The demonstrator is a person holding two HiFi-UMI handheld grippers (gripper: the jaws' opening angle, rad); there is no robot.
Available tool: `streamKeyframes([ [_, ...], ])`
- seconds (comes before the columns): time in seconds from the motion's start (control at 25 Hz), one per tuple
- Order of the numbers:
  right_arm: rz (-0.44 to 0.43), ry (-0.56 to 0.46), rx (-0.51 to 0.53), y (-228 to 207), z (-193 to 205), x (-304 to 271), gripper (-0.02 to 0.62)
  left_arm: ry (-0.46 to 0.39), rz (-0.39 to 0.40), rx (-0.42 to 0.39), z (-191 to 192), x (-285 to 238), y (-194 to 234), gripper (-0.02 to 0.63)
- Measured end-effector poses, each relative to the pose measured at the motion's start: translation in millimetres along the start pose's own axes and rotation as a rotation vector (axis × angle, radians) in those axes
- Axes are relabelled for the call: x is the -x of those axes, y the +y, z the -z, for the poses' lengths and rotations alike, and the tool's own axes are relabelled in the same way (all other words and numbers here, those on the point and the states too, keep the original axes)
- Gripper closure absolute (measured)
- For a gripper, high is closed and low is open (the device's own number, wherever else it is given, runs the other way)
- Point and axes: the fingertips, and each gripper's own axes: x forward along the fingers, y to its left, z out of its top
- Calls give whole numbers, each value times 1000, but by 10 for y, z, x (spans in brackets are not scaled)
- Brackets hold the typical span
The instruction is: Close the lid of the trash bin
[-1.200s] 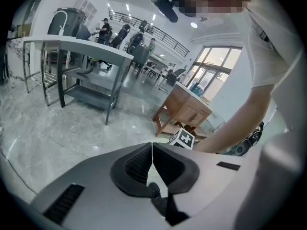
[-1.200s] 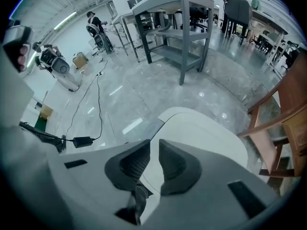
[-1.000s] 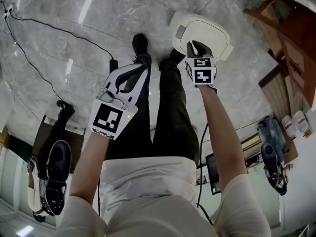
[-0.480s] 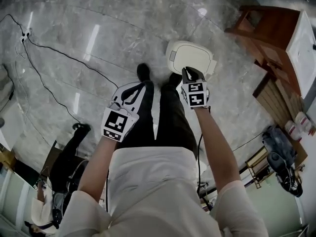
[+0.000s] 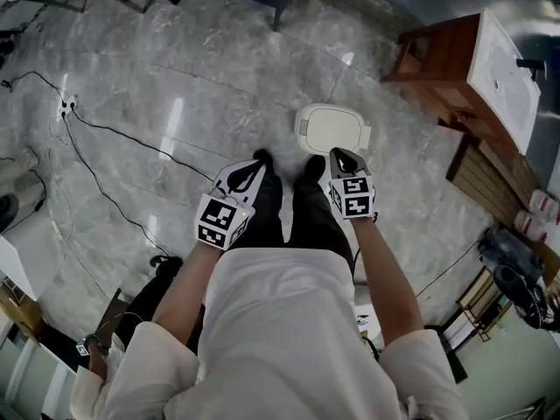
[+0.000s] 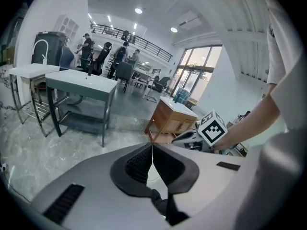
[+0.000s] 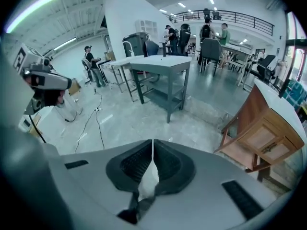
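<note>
The white trash bin (image 5: 331, 129) stands on the marble floor just beyond my shoes, and its lid lies flat over it. My right gripper (image 5: 338, 156) hangs above the bin's near edge, clear of the lid. Its jaws have just been closing and now meet tip to tip (image 7: 152, 141) with nothing between them. My left gripper (image 5: 254, 168) is held to the left over my left leg, away from the bin. Its jaws (image 6: 152, 145) also meet and hold nothing. Each gripper view shows the other gripper off to the side.
A wooden cabinet with a white top (image 5: 472, 68) stands right of the bin. A black cable (image 5: 114, 138) runs across the floor from a socket strip (image 5: 66, 105) at the left. A grey table (image 7: 163, 63) and several people are farther off.
Both grippers have risen away from the floor, and the right one has come up off the bin's lid. The bin now looks smaller and farther below, and more of the room shows.
</note>
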Motion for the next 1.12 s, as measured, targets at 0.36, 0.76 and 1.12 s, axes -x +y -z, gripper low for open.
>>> streamKeyframes([
  [0.36, 44, -129, -58, 4, -151, 837, 563, -5, 44, -39, -198, 150, -237, 588],
  [0.76, 73, -274, -92, -40, -94, 1744, 565, -62, 68, -80, -371, 334, -814, 588],
  [1.12, 109, -362, -108, -17, 262, 2490, 565, -107, 62, -126, -271, 661, -1446, 588],
])
